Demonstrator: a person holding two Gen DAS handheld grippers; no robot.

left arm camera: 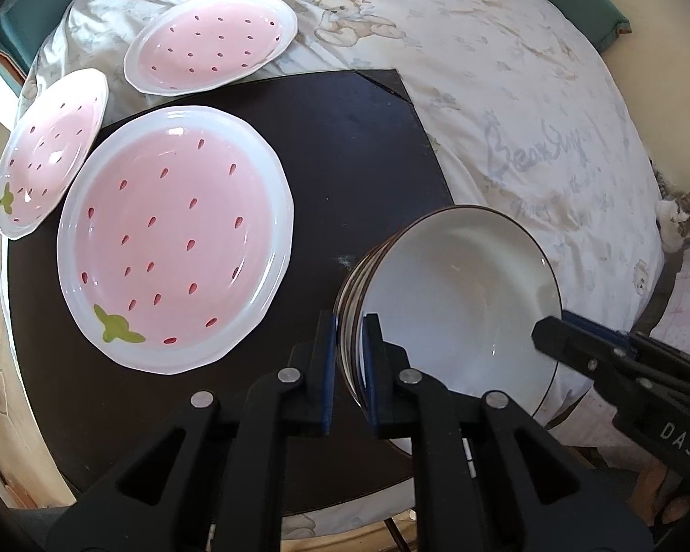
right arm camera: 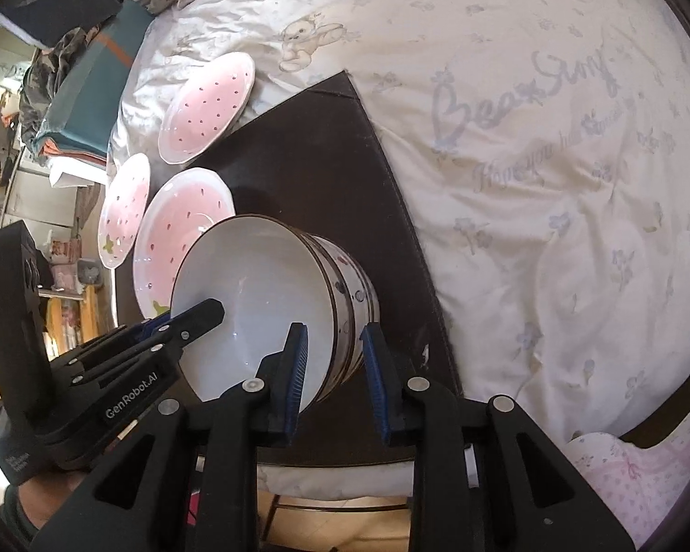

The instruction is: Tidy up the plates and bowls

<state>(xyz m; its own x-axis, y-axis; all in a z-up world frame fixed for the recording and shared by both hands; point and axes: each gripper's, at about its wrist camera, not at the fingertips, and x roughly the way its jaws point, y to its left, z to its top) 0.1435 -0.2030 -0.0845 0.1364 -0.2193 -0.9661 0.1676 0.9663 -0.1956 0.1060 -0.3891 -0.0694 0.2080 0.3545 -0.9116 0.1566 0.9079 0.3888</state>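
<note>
1. The stack of bowls point(left arm camera: 460, 294) is pinched at its left rim by the left gripper point(left arm camera: 349, 349).
2. Its right rim is straddled by the right gripper point(right arm camera: 333, 359) (whether squeezed cannot be told).
3. The stack is kept on the dark mat point(left arm camera: 345, 147), right of the pink plates point(left arm camera: 175, 248).

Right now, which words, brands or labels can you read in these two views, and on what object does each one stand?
"DAS" on the body of the right claw, seen from the left wrist.
"GenRobot.AI" on the body of the left claw, seen from the right wrist.
"Bear" begins the pale cursive print on the bedsheet; the rest, and the smaller line under it, are too faint to read surely.
</note>
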